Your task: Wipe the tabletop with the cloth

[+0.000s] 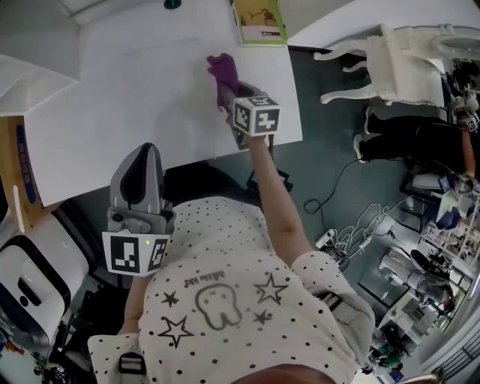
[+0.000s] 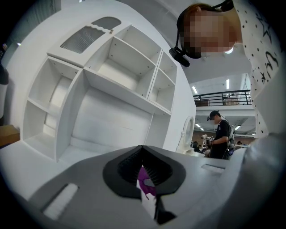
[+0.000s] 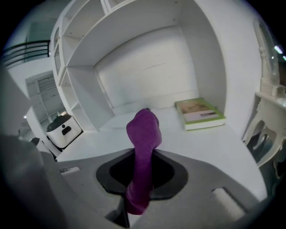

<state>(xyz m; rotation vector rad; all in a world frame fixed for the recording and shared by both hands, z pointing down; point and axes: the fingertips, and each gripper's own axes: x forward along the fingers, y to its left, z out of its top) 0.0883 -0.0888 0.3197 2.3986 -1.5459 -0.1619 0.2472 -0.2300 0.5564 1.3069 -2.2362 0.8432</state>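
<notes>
Tabletop (image 1: 150,97) is the biggest thing, wide and white, and most of it lies to the left of the cloth (image 1: 223,75). I think the main danger is that the wiping covers only a narrow strip. The cloth is bunched into 1 long roll and not spread flat, so little of it can press on the surface. I cannot tell if it touches the surface now.

Next danger is the book (image 1: 259,21) with the green edge, which lies flat at the far side, near the cloth. A long stroke forward could push it.

The right gripper (image 3: 142,166) is clamped on the lower end of the cloth, and the rest stands free in front of the 2 jaws. If the cloth drags hard on the table, it may slip out of this hold. The gripper also works near the right front corner, so a stroke to the right may run off the edge.

The left gripper (image 2: 143,152) is held back near the body, off the table, with its jaws together. A small purple and white sliver shows in the slit under them. What it is, I cannot tell.

For containers, only the white shelf (image 2: 111,80) behind the table has open compartments, large and small. Nothing shows inside any of them.
</notes>
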